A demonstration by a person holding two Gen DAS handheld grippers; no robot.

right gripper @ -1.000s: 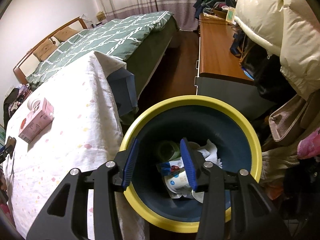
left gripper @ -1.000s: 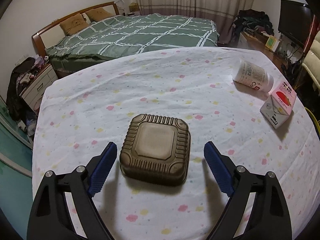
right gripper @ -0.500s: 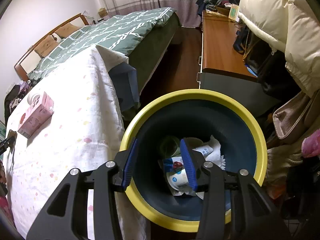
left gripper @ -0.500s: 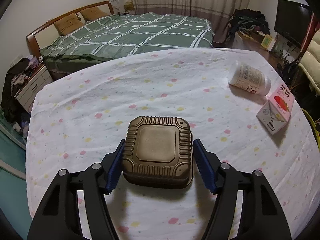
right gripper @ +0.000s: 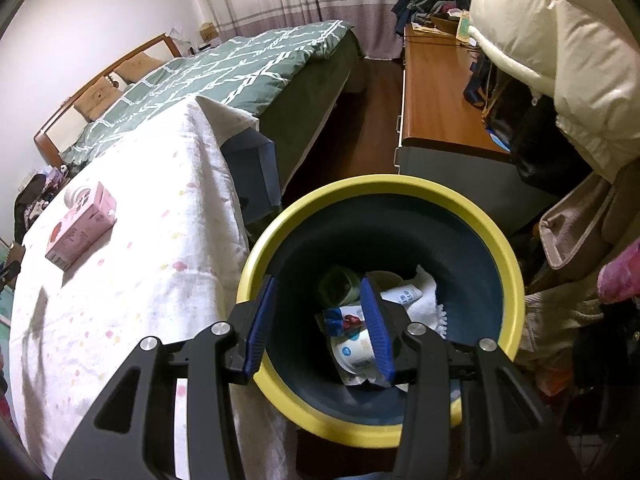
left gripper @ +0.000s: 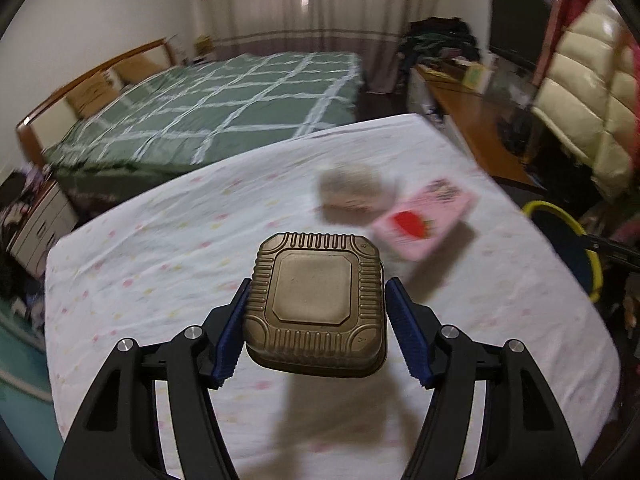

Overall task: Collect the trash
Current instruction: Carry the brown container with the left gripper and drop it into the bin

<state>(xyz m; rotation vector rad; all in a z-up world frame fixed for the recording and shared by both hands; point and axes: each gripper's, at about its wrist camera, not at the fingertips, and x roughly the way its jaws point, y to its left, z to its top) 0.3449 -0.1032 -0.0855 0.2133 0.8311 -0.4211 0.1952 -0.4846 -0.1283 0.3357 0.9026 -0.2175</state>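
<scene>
The right gripper [right gripper: 322, 322] hangs over a bin [right gripper: 508, 264] with a yellow rim. Its two blue fingers [right gripper: 375, 326] are apart, with nothing between them. Down below them lie cups and paper [right gripper: 352, 346]. Off to the left, a pink box [right gripper: 80, 228] rests on the white cloth [right gripper: 152, 280].

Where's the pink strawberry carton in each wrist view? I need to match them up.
Left wrist: pink strawberry carton lies right of centre, beyond the brown ribbed container, blurred.
Right wrist: same carton sits at the left, on the white spotted tablecloth.
Shared landmark: yellow-rimmed blue bin, at the left wrist view's right edge.
</scene>
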